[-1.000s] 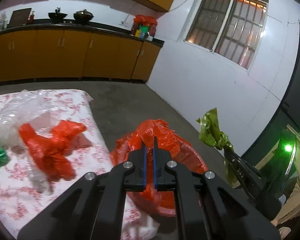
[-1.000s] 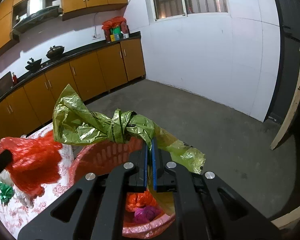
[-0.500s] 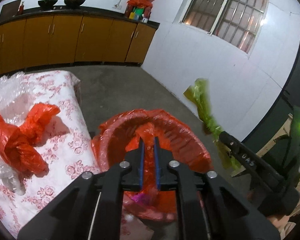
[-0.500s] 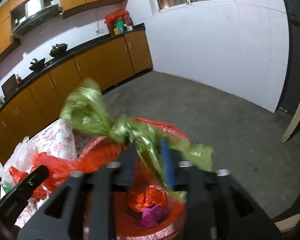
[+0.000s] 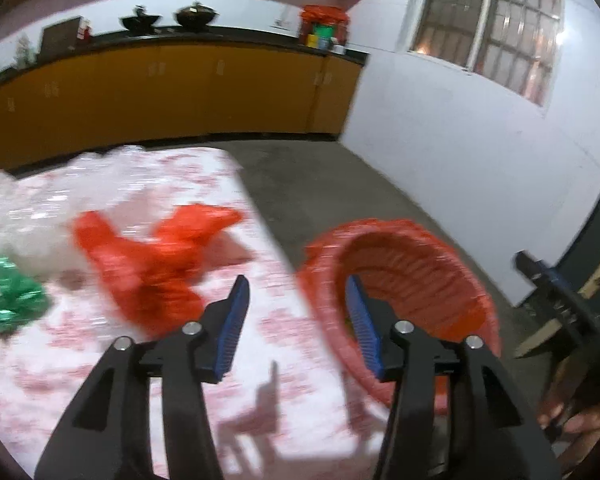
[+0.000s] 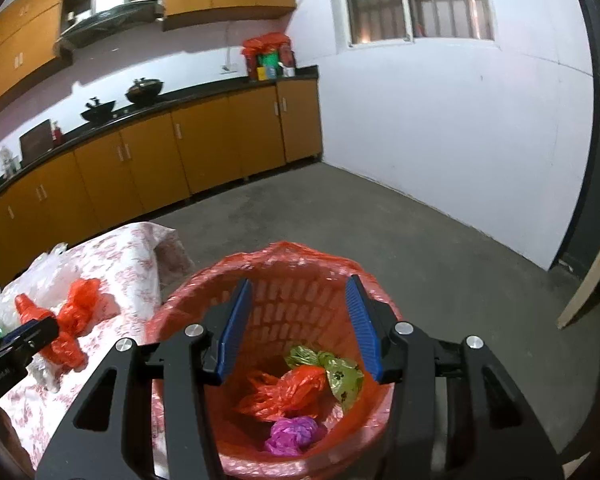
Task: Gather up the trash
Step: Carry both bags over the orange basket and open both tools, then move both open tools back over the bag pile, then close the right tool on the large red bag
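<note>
The red-lined trash basket point(image 6: 268, 288) stands on the floor beside the table; it also shows in the left wrist view point(image 5: 400, 264). Inside lie a green bag point(image 6: 336, 372), a red bag point(image 6: 288, 392) and a purple bag point(image 6: 294, 434). My right gripper point(image 6: 298, 324) is open and empty above the basket. My left gripper point(image 5: 298, 322) is open and empty over the table's right edge. A knotted red bag point(image 5: 152, 264) lies on the flowered tablecloth point(image 5: 100, 380), also seen in the right wrist view point(image 6: 68, 320). A green bag point(image 5: 12, 300) lies at far left.
Clear crumpled plastic point(image 5: 32, 220) lies on the table behind the red bag. Orange kitchen cabinets point(image 6: 160, 160) run along the far wall. Grey concrete floor point(image 6: 380, 240) surrounds the basket. A wooden plank point(image 6: 588, 280) leans at right.
Both grippers opened. The green bag left my right gripper and now lies in the basket. The red bag left my left gripper, which swung left toward the table.
</note>
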Available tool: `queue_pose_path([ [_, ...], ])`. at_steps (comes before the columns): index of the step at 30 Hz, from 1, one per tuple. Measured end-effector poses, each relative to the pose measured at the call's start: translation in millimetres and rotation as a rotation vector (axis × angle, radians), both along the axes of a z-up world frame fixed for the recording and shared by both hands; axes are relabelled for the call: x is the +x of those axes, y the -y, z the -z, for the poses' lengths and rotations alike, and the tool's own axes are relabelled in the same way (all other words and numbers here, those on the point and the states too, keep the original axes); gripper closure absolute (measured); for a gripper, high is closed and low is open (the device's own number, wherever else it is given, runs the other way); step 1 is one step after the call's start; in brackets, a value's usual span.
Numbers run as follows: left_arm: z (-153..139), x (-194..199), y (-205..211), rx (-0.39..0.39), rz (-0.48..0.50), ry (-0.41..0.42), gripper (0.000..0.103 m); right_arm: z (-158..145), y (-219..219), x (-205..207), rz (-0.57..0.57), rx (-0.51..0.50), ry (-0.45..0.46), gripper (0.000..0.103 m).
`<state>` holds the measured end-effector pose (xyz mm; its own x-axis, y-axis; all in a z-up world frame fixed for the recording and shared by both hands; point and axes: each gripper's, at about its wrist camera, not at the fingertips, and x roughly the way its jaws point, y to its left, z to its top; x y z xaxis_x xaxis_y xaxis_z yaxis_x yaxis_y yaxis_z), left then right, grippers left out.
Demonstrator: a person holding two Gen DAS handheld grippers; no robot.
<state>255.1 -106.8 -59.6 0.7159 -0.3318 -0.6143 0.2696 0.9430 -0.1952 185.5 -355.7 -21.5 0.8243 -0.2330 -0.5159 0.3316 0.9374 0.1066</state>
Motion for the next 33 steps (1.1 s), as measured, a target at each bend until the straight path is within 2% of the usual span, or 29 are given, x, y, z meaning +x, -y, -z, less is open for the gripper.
queue_pose_path([
  [3, 1, -9, -33, 0.055, -0.077, 0.016, 0.044, -3, -18, 2, -0.043, -0.023, 0.011, 0.048],
  [5, 4, -17, -60, 0.090, -0.135, 0.023, 0.041, -5, -28, 2, -0.066, -0.037, 0.022, 0.040],
  [9, 9, -30, -117, 0.149, -0.264, 0.011, 0.037, -8, -54, 6, -0.145, -0.048, 0.031, 0.039],
  [15, 14, -44, -190, 0.187, -0.407, 0.003, 0.028, -7, -102, 16, -0.284, -0.044, 0.026, 0.039],
  [20, 17, -55, -230, 0.163, -0.493, -0.011, 0.022, -2, -143, 31, -0.392, -0.021, 0.003, 0.039],
  [27, 24, -56, -265, 0.109, -0.561, -0.040, 0.019, 11, -208, 55, -0.522, -0.022, -0.034, 0.039],
  [33, 30, -54, -282, 0.082, -0.583, -0.055, 0.019, 23, -243, 73, -0.560, -0.020, -0.065, 0.033],
])
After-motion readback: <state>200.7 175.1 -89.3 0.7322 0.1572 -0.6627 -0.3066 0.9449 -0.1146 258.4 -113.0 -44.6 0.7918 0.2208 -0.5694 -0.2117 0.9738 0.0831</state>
